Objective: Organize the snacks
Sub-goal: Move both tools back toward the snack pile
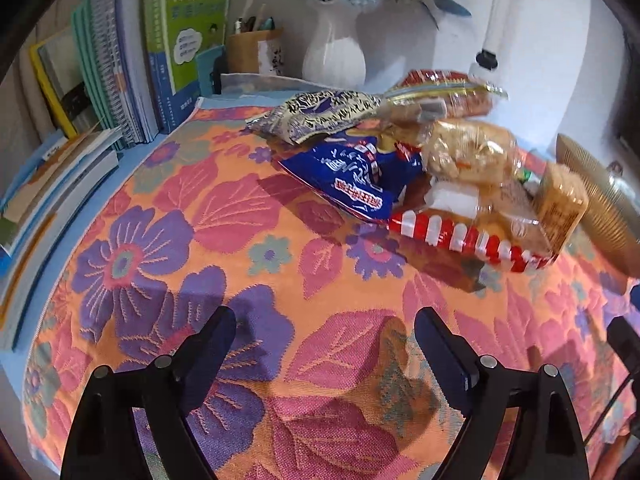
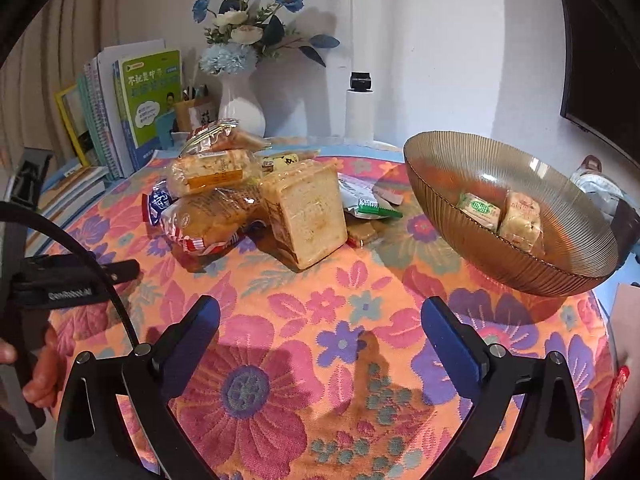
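Both tools are unloaded: the left gripper has its fingers spread wide with only the floral tablecloth between them; the right gripper likewise stands fully apart over bare cloth, nothing touching either pad

The snack pile sits at the far centre of the table, ahead of both sets of fingers; in the left wrist view it lies ahead and to the right of the fingers, in the right wrist view ahead and slightly left; the glass bowl stands to the right of the pile, apart from it, and already holds two small wrapped pieces; the bowl is the likely destination

Governing relation: the boxed bread slab stands at the right, near edge of the pile, its broad cut face turned toward the right gripper and its long axis running away into the pile; it is the item closest to the bowl, and the right gripper appears nearer to it than the left; the blue packet lies on the left flank, its long axis slanting from far left to near right, nearer the left gripper

Judgement: sorting is at an early stage; most items remain on the cloth; a right-hand approach to the slab calls for the fingers to straddle its narrow width
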{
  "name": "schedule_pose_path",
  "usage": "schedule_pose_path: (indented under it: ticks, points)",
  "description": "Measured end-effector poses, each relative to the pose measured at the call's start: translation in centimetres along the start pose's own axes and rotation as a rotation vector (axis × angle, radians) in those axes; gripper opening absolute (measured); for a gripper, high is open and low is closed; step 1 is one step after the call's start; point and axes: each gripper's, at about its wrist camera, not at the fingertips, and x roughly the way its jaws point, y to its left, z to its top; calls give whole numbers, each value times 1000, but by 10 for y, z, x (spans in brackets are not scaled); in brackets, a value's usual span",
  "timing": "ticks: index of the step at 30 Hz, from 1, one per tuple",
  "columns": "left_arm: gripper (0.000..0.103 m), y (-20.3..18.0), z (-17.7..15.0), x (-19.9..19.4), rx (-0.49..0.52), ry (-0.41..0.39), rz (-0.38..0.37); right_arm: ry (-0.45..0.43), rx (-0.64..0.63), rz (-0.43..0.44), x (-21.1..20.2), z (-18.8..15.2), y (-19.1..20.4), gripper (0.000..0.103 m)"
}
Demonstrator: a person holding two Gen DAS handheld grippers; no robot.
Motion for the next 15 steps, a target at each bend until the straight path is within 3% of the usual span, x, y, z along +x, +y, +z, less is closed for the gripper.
schedule_pose_path:
  ticks: [15]
  points:
    - [89,-20,-2,3,113,12,65,11,-3,20,-1,-1,1,103]
